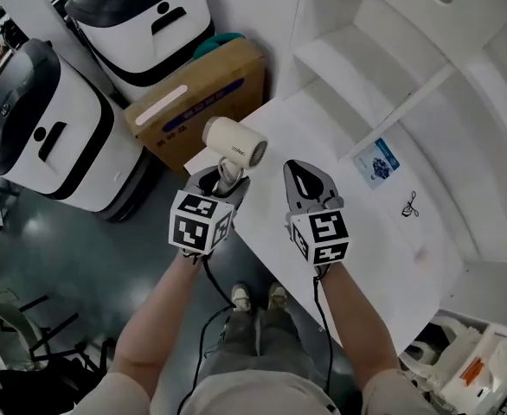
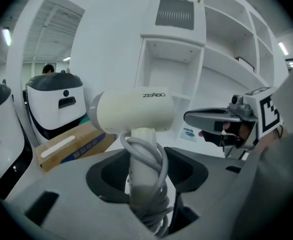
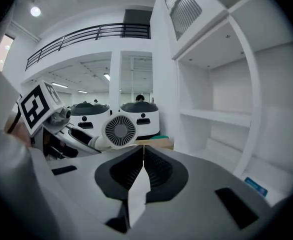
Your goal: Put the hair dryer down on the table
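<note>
A cream hair dryer [image 1: 234, 142] stands upright in my left gripper [image 1: 223, 180], which is shut on its handle. The grey cord is wound round that handle [image 2: 144, 156]. The dryer barrel [image 2: 134, 110] lies crosswise above the jaws. It hangs over the left corner of the white table [image 1: 383, 258]. My right gripper [image 1: 304, 180] is beside it to the right over the table, its jaws closed together with nothing between them [image 3: 143, 156]. From the right gripper view the dryer's round rear grille [image 3: 119, 130] shows to the left.
A cardboard box [image 1: 203, 93] leans against the table's far-left end. Two white and black machines [image 1: 50, 128] [image 1: 145, 20] stand on the floor beyond it. White shelves [image 1: 383, 67] rise behind the table. A blue card [image 1: 377, 161] and a small black item [image 1: 409, 204] lie on the tabletop.
</note>
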### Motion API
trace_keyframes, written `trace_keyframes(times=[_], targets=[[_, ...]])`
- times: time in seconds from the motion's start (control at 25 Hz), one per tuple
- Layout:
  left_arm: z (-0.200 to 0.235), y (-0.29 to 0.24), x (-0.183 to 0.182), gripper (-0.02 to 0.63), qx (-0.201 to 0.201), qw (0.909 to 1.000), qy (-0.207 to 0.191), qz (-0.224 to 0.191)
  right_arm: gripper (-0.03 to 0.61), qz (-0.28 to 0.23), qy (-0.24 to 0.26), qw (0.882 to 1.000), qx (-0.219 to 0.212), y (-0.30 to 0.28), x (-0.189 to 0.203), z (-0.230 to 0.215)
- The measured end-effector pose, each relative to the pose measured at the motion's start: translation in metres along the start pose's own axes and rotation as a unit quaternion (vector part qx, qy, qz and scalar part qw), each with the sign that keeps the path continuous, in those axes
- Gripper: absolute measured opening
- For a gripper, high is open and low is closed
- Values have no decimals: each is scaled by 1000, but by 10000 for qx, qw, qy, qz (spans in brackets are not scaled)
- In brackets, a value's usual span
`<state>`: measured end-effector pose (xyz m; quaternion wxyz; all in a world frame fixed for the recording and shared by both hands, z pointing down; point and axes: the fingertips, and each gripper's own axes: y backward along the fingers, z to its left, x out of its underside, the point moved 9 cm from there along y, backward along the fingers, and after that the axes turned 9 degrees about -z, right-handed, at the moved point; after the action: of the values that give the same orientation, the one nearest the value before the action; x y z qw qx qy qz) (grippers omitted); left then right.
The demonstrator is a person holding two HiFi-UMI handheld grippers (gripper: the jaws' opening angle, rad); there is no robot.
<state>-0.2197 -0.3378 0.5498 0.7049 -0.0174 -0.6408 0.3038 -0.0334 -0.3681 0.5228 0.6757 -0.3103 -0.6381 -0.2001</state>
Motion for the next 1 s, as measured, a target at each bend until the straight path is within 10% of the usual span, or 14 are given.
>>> trace_keyframes(times=[0.44, 1.0], targets=[[0, -84, 86, 219, 16, 9908, -312, 1320, 21, 711, -829, 9933, 386, -1, 94, -28], [3, -110, 100, 225, -33, 9806, -435, 1909, 21, 1000, -1058, 9886, 393, 6, 123, -39]])
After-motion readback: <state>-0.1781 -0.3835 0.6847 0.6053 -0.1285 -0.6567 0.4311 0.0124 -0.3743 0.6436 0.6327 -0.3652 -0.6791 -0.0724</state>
